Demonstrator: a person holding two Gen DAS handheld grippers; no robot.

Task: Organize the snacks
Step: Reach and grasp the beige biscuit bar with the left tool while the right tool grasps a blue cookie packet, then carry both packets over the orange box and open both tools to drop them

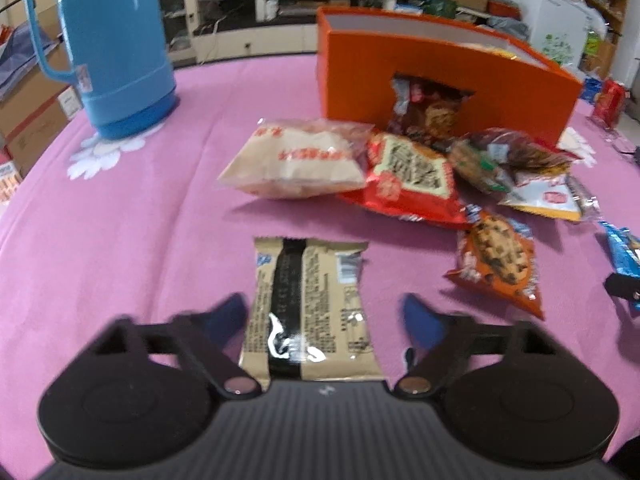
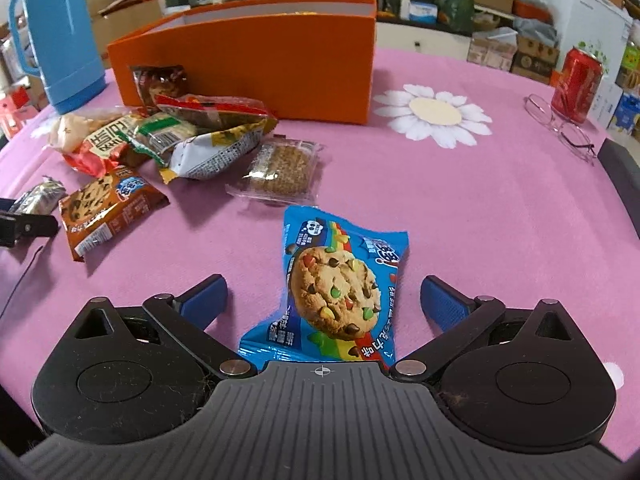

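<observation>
a pink flower-print tablecloth [image 2: 440, 208] fills both views. at upper centre stands an open orange cardboard box [image 2: 256, 68], with a heap of mixed snack packets [image 1: 404, 168] against its front wall. a tall blue plastic thermos [image 1: 108, 40] sits upper left. low in the left wrist view, the left gripper [image 1: 324, 316] has its jaws apart around a beige foil snack packet [image 1: 308, 312], long axis running up the frame. the right gripper [image 2: 324, 300], jaws also apart, straddles a blue cookie packet [image 2: 336, 288] lying lengthwise, tilted slightly right.
</observation>
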